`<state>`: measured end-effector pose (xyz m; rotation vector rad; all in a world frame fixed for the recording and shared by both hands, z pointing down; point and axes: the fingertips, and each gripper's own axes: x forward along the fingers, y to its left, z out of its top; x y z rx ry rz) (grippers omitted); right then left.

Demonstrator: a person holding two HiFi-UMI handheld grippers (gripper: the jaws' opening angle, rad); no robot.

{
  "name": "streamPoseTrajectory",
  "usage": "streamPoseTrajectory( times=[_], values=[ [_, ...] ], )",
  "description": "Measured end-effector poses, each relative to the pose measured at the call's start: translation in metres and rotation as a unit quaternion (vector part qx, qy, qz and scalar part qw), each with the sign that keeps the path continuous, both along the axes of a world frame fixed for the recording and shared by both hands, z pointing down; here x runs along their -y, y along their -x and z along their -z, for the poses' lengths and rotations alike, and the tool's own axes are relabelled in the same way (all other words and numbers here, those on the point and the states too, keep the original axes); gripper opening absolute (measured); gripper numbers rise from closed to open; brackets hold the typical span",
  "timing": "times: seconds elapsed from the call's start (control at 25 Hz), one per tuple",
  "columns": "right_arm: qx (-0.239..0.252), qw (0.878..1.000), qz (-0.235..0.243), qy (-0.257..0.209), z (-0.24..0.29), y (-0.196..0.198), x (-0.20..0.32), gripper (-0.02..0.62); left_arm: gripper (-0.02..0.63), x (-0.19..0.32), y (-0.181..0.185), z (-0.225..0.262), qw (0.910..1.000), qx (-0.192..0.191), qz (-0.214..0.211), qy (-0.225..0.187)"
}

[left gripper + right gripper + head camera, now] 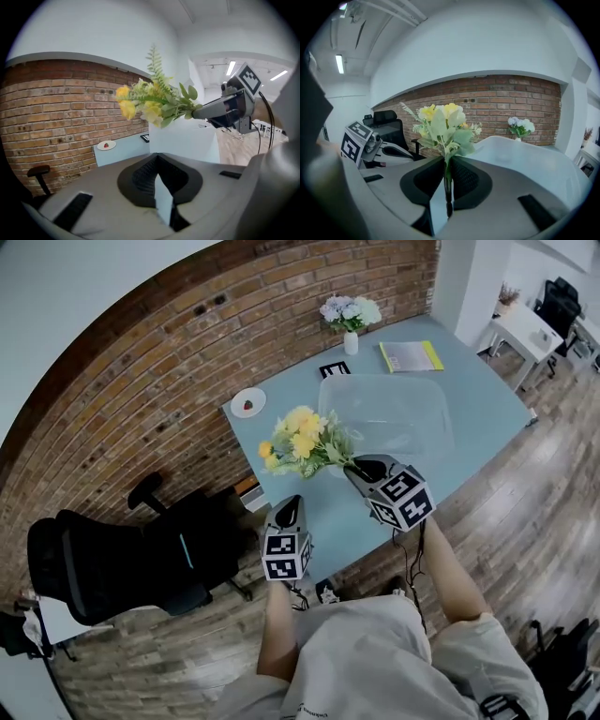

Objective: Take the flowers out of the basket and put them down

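R gripper (361,468) is clenched on the stems of the yellow flower bunch (302,439). In the right gripper view the jaws (447,174) pinch the green stems, w/ blooms and leaves (443,123) fanning out just past the tips. In the left gripper view the bunch (150,105) is held up in the air, stems roughly level, blooms pointing toward the brick wall (56,108). It's outside the clear plastic basket (384,377), by the basket's left near corner, over the light-blue table (487,399).

L gripper (291,506) is at the table's near edge, near the bunch but apart from it. Its jaws (161,187) are pressed together w/ nothing between them.

Basket sits mid-table; can't tell if anything is in it. Behind it:
- white vase of pale flowers (350,317) at the far edge
- yellow-green booklet (411,355) to its right
- black-and-white marker card (335,369) just beyond the basket
- small white plate w/ a strawberry (247,402) at the table's left corner

Black office chair (122,559) stands on the wood floor, left of the person.
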<state>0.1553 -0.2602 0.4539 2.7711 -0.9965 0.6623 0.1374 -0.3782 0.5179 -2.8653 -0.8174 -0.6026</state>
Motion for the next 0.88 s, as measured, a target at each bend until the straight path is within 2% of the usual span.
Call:
streamPoseTrajectory(
  times=[0.2,0.28,0.64,0.88],
  values=[
    [0.026,0.999,-0.027,-0.006,-0.04,-0.002,0.033,0.074,0.018,0.024,0.004,-0.008,0.9995,0.005,-0.029,-0.01],
    [0.034,0.999,-0.038,0.006,-0.064,-0.004,0.045,0.074,0.018,0.035,0.003,-0.011,0.9994,0.009,-0.033,-0.01],
    [0.093,0.988,-0.098,0.079,-0.19,-0.002,0.065,0.074,0.018,0.074,0.002,-0.018,0.9995,0.018,-0.021,0.013],
    [0.113,0.983,-0.119,0.087,-0.229,0.009,0.067,0.075,0.018,0.088,0.012,-0.026,0.999,0.033,-0.013,0.025]
  ],
)
